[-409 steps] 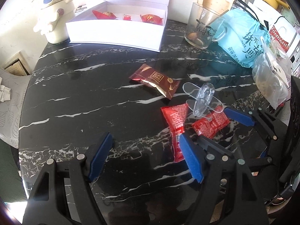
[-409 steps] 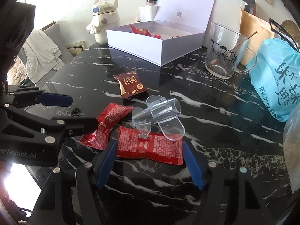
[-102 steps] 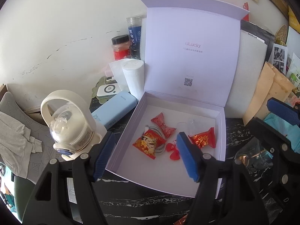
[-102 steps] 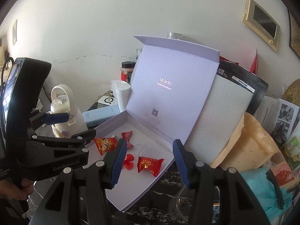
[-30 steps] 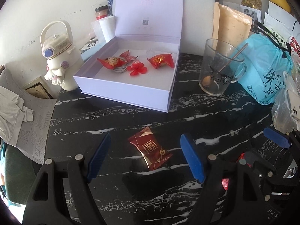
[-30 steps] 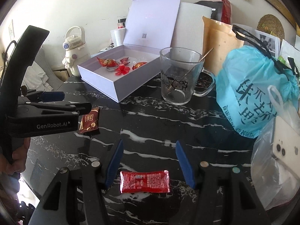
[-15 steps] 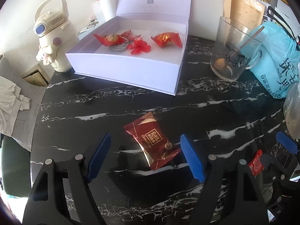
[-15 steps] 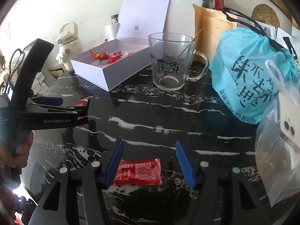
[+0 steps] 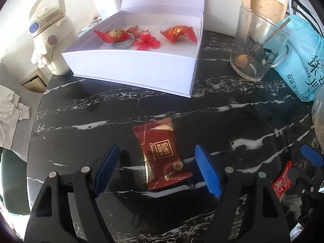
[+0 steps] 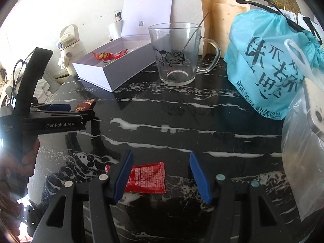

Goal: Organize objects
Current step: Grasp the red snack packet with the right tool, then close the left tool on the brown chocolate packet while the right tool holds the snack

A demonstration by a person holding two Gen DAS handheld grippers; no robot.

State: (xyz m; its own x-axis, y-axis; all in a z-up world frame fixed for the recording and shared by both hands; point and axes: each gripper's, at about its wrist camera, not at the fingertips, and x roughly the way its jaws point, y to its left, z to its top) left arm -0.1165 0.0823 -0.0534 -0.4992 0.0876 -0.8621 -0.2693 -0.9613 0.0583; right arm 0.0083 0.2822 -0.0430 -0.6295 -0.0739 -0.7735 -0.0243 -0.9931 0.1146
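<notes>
A dark red chocolate packet [image 9: 162, 156] lies flat on the black marble table [image 9: 101, 119], between the blue pads of my open left gripper [image 9: 157, 169], which touch nothing. In the right wrist view a bright red snack packet [image 10: 146, 177] lies on the table between the jaws of my open right gripper [image 10: 162, 176], its left end hidden behind the left finger. The same red packet [image 9: 282, 180] shows at the right edge of the left wrist view. A white box [image 9: 141, 68] with its lid up holds several red wrapped sweets [image 9: 176, 33] at the back.
A glass mug [image 10: 176, 54] with a spoon stands behind the packets. A turquoise bag [image 10: 269, 68] and a clear plastic bag [image 10: 303, 151] crowd the right side. A cream astronaut-shaped bottle [image 9: 46, 34] stands left of the box. A person's hand [image 10: 18, 162] holds the left gripper.
Both grippers have come down closer to the table. The chocolate packet now sits between the left pads, and the red packet sits nearer the right jaws.
</notes>
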